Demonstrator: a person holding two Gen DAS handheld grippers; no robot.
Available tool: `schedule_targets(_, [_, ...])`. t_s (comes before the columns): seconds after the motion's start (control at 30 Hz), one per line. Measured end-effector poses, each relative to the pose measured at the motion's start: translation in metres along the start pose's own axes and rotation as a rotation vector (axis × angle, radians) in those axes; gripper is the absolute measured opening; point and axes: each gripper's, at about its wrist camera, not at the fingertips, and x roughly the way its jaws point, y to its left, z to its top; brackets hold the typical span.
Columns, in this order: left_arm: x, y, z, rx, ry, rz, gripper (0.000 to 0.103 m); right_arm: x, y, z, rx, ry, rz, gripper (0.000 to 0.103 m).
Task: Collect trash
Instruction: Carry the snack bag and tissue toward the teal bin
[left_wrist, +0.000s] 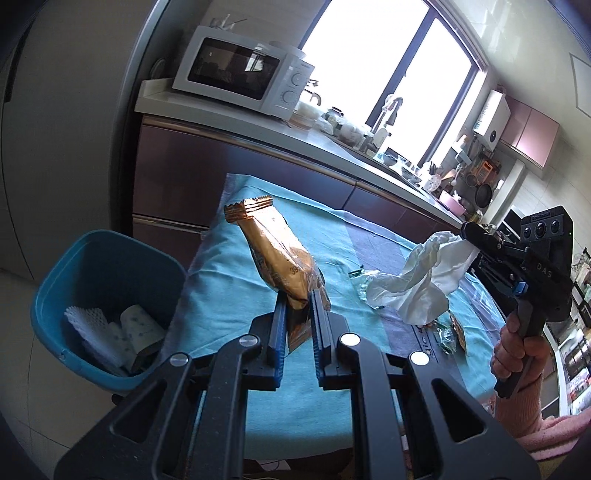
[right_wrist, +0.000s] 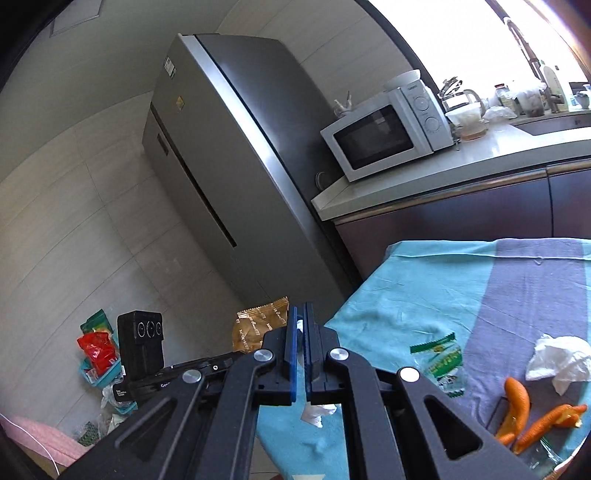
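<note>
Two grippers are up over the table (left_wrist: 221, 295), each pinching one piece of trash. Seen from its own camera, the left gripper (left_wrist: 297, 295) points forward and slightly down over the table's left edge, its blue-padded fingers (left_wrist: 277, 325) pressed on the bottom end of a wrapper (left_wrist: 275, 254). That wrapper is a crinkly gold-brown foil pack with a zigzag top seam, and it stands up tilted from the grip. Across the table, the right gripper (left_wrist: 466, 230) is held by a hand (left_wrist: 517, 350) in a pink knit sleeve (left_wrist: 524, 410), wrapped round the black pistol handle, with the gripper pointing left. Its jaws are pressed together on a tissue (left_wrist: 417, 280), a soft white crumpled sheet that hangs down from the tips; in the right wrist view only slivers of this white paper show between and below the fingers.

One blue plastic bin (left_wrist: 103, 266) sits on the floor just beside the table's left edge, with rounded walls. Two pieces can be told inside it: a white textured paper and a pale roll-like piece.

On the cloth, teal on the left and grey-purple on the right, one more crumpled tissue (right_wrist: 559, 356) lies at the right. Near it are several curled orange peels (right_wrist: 519, 398), smooth and bent. One clear sachet (right_wrist: 441, 360) with green print lies between the peels and the gripper.

One white microwave (right_wrist: 388, 136) stands on the pale counter (right_wrist: 406, 181), next to one tall grey fridge (right_wrist: 229, 155).
</note>
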Motion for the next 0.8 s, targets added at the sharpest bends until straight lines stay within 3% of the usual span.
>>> schedule_targets(0.4, [-0.027,0.055,0.006,-0.089,-0.056,0.134,0.013,0.076,0.023,0.020,-0.021,0.074,0.133,0.002])
schedule_targets(0.8, [-0.025,0.098,0.001,-0.167,-0.043,0.235,0.013,0.156,0.039,0.022,-0.022,0.166,0.218,0.002])
